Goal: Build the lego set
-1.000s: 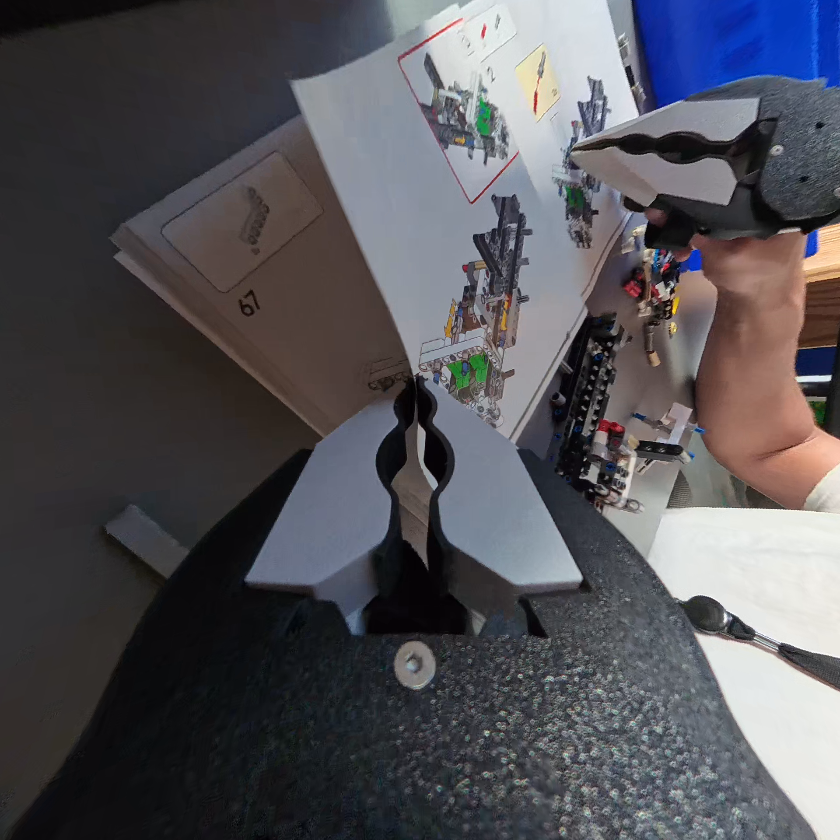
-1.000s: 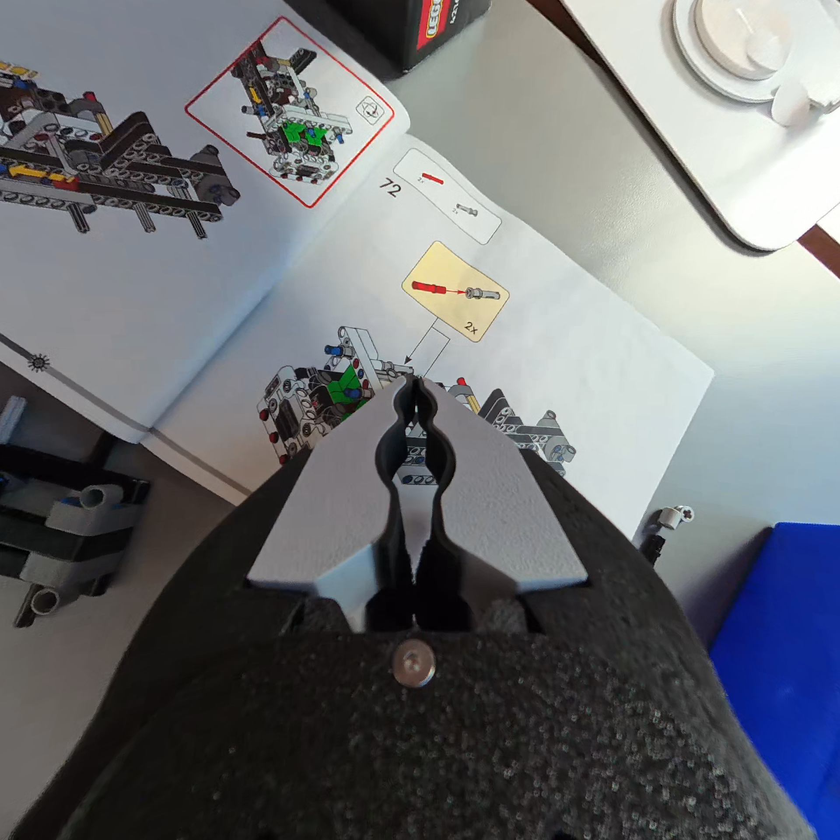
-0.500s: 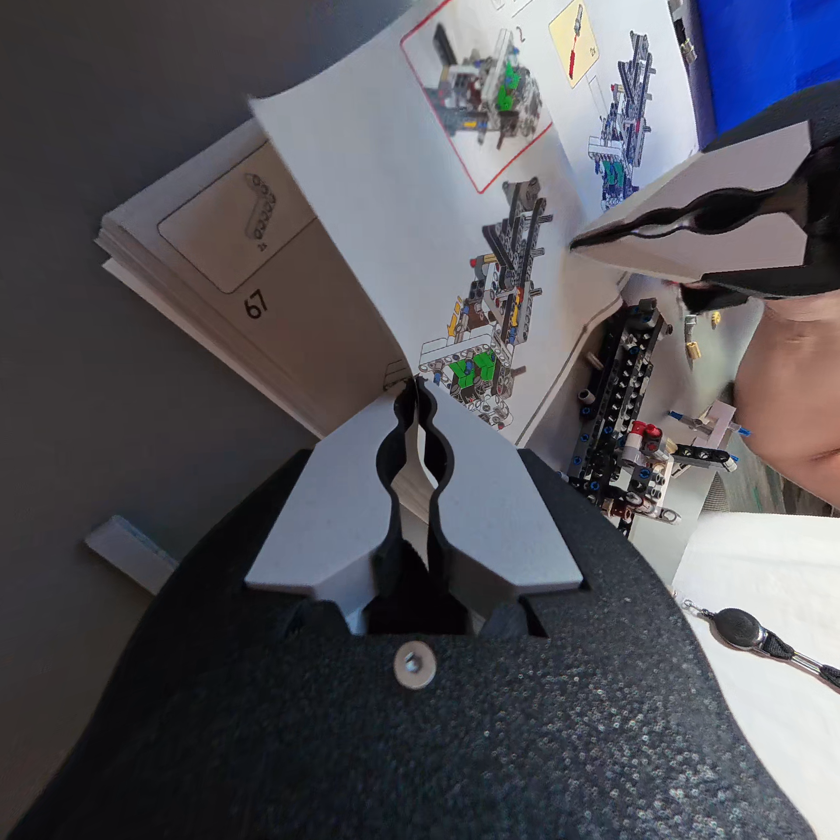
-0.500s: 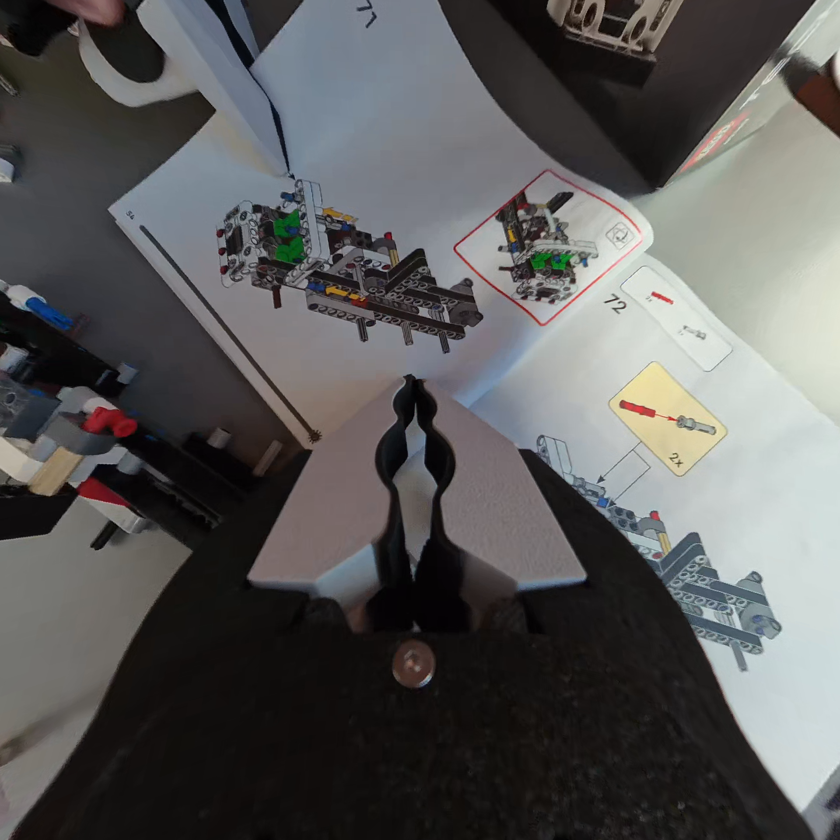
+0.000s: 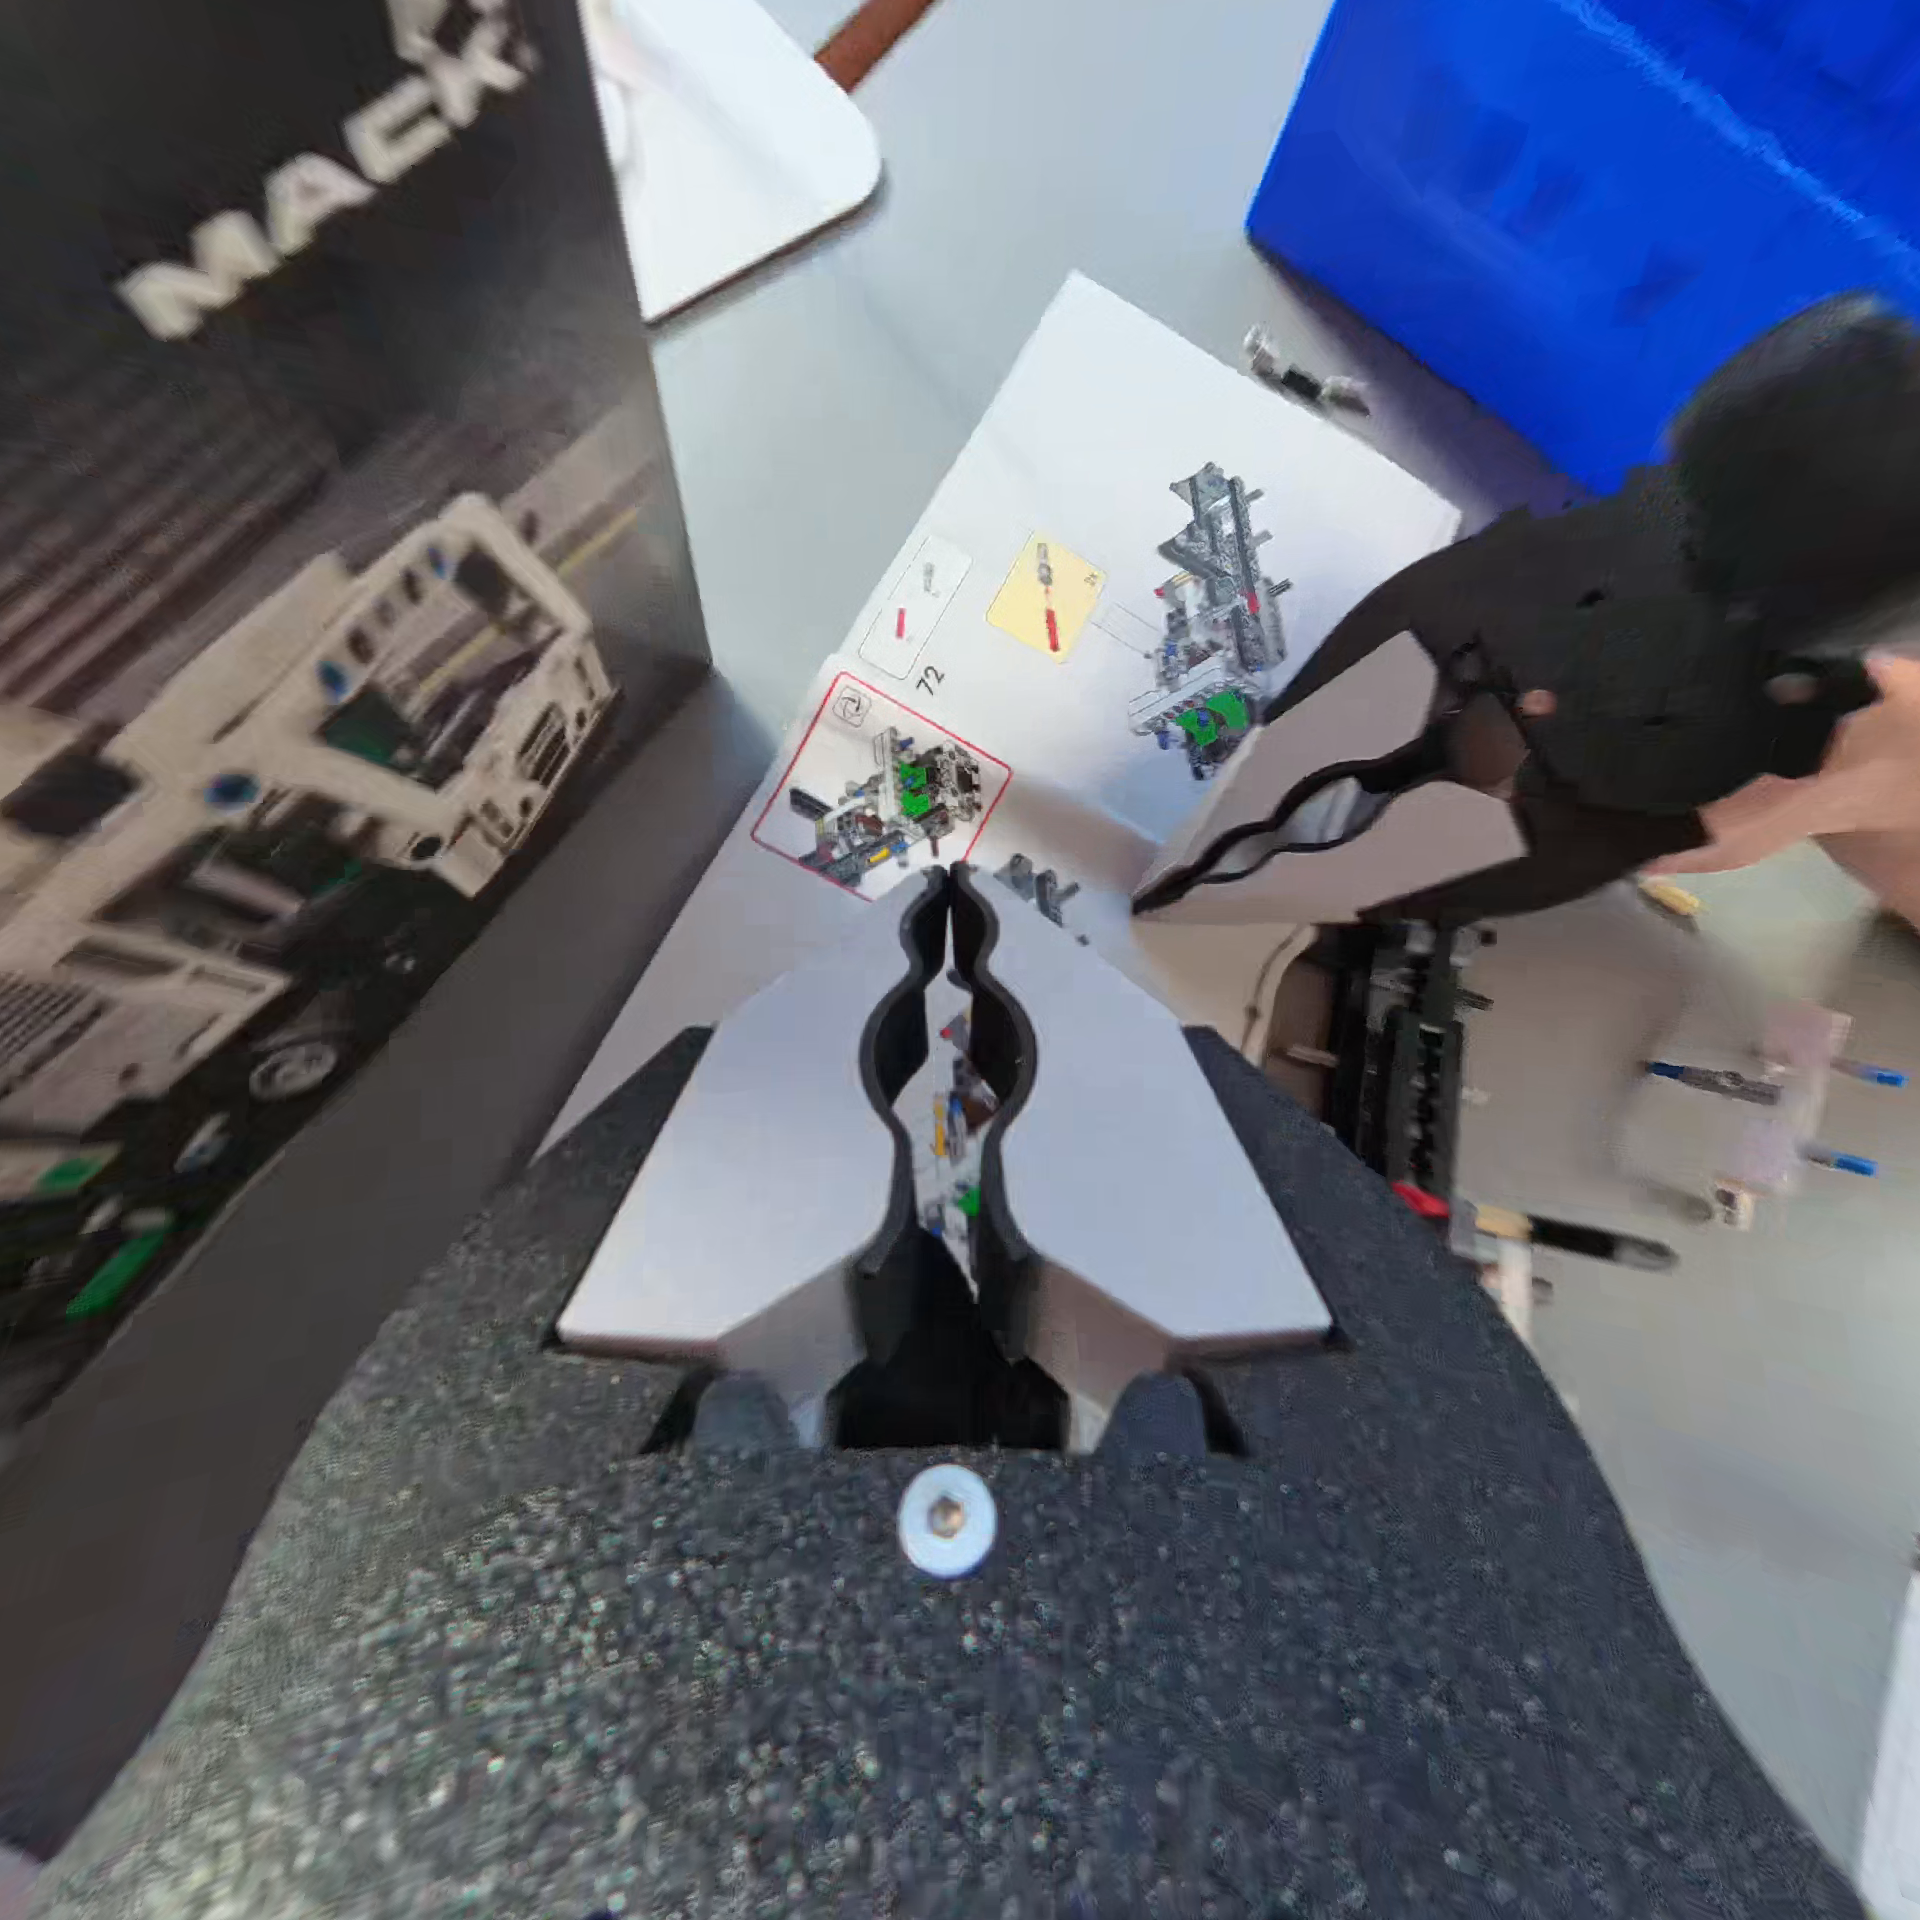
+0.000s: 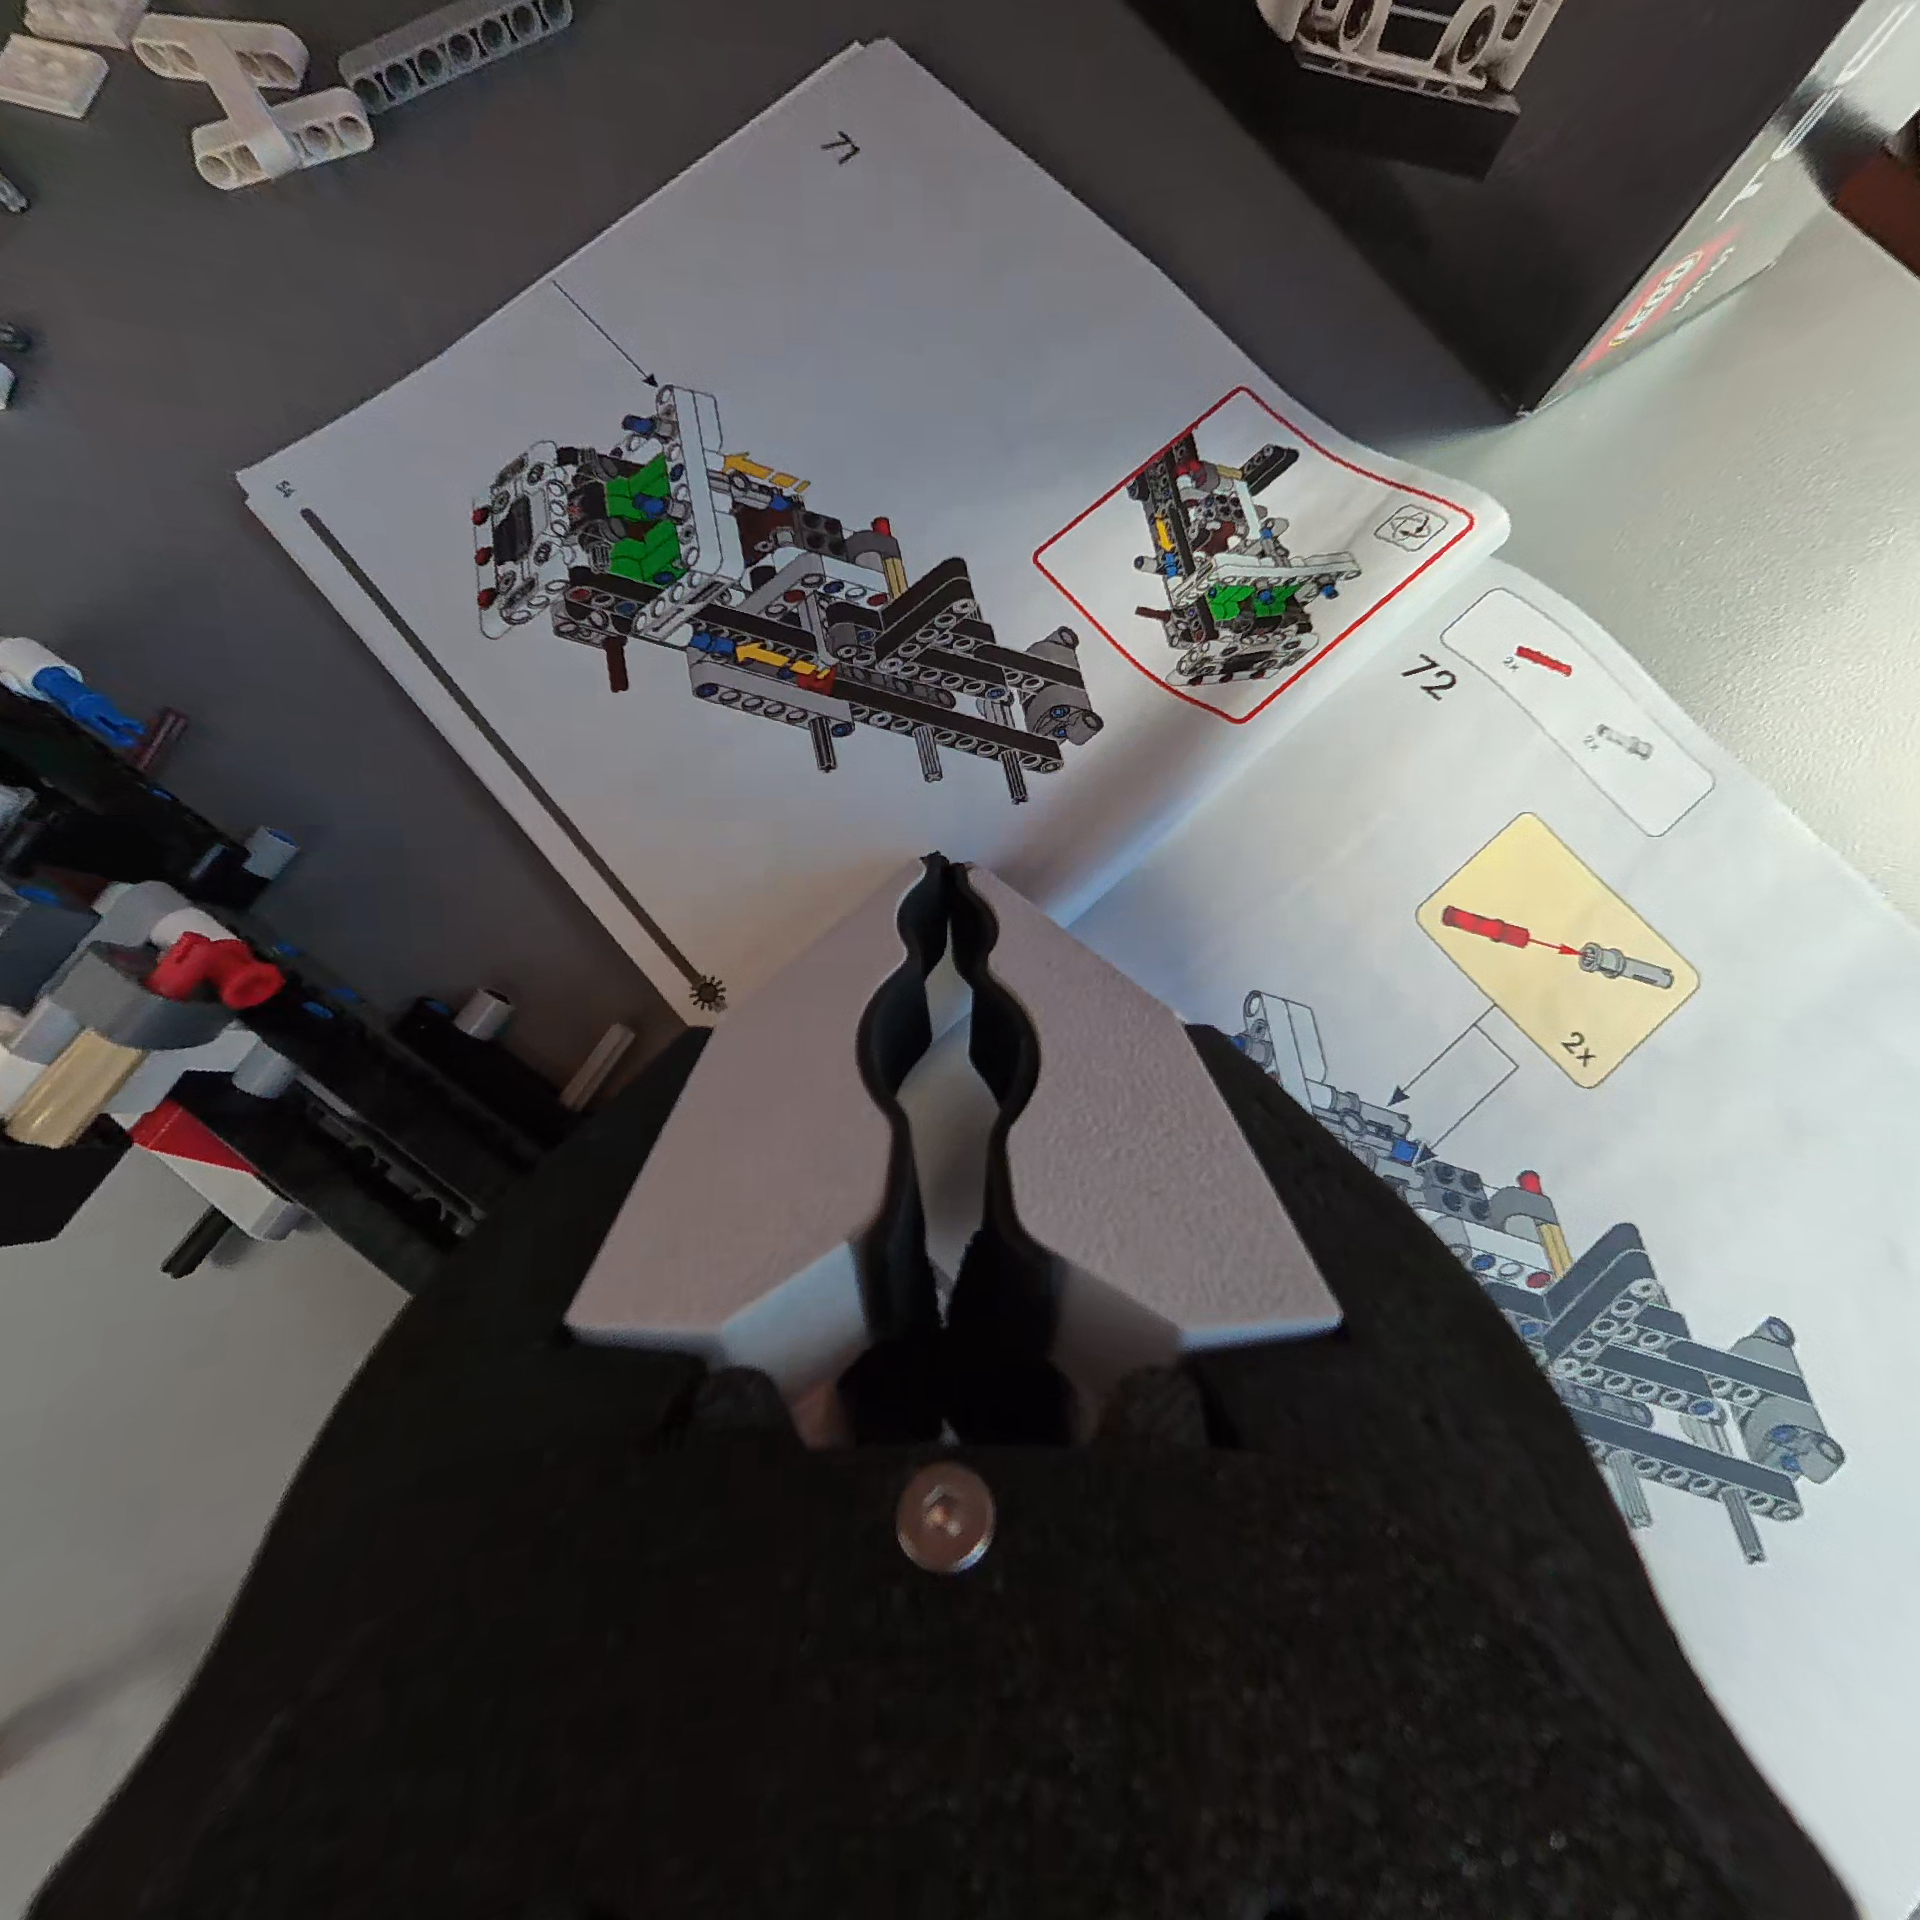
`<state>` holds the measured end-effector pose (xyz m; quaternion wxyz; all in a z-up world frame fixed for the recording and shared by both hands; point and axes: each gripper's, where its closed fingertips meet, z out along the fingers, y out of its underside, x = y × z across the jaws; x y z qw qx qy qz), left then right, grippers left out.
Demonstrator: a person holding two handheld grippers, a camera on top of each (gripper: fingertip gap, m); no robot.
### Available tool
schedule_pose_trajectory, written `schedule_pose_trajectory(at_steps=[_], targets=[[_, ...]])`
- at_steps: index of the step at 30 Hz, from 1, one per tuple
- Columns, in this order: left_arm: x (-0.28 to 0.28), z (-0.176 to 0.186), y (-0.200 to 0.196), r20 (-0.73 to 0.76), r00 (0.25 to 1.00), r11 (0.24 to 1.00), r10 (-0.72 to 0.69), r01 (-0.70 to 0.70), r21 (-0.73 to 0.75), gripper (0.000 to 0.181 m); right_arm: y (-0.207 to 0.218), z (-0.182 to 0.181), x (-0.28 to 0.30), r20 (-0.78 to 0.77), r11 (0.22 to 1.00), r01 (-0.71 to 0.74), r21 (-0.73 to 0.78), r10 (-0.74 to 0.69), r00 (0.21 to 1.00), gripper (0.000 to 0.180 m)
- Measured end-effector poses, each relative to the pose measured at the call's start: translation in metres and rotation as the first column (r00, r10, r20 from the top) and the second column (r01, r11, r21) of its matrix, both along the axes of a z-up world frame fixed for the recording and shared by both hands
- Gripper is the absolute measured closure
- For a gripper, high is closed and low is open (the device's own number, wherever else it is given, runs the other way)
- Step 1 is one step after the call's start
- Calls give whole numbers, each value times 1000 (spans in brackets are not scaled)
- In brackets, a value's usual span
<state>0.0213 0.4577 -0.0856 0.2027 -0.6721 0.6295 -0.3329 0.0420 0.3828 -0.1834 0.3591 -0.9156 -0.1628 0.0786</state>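
The instruction booklet [image 6: 935, 260] lies open and flat on the grey table, showing two pages of building steps; it also shows in the left wrist view [image 5: 1091, 468]. My right gripper [image 6: 940, 862] is shut and empty, its tips low over the booklet's fold; in the left wrist view it [image 5: 1143, 904] reaches in from the right. My left gripper [image 5: 951, 873] is shut above the booklet's left page, with nothing seen between its tips. The partly built black lego model [image 6: 208, 1039] lies left of the booklet, and is blurred in the left wrist view [image 5: 1403, 1039].
The black lego box [image 5: 312, 623] stands close on the left, also at the top of the right wrist view [image 6: 1558, 208]. A blue bin [image 5: 1610, 208] and a white tray [image 5: 727, 156] lie beyond. Loose white pieces [image 6: 260, 114] lie past the booklet. A hand [image 5: 1849, 790] holds the right gripper. Spacing between my two grippers at the tips: around 12 cm.
The lifted page has been turned over and now lies flat. My left gripper has swung away toward the box. My right gripper has moved down to the booklet's fold.
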Motion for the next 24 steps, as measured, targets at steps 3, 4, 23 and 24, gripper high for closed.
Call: schedule_pose_trajectory(at_steps=[3,4,23,24], targets=[[50,-45,-8,-38,995,993,-88,91,71,181,0,0,0,-1,1000,3,12,-3,1000,180],[61,-56,-10,-52,993,992,-105,108,62,181,0,0,0,-2,1000,3,15,-3,1000,180],[73,-98,-4,-167,977,990,-132,140,37,181,0,0,0,6,1000,13,25,-13,1000,180],[72,-97,-4,-163,976,987,-142,153,53,181,0,3,-1,14,999,3,42,-3,1000,180]])
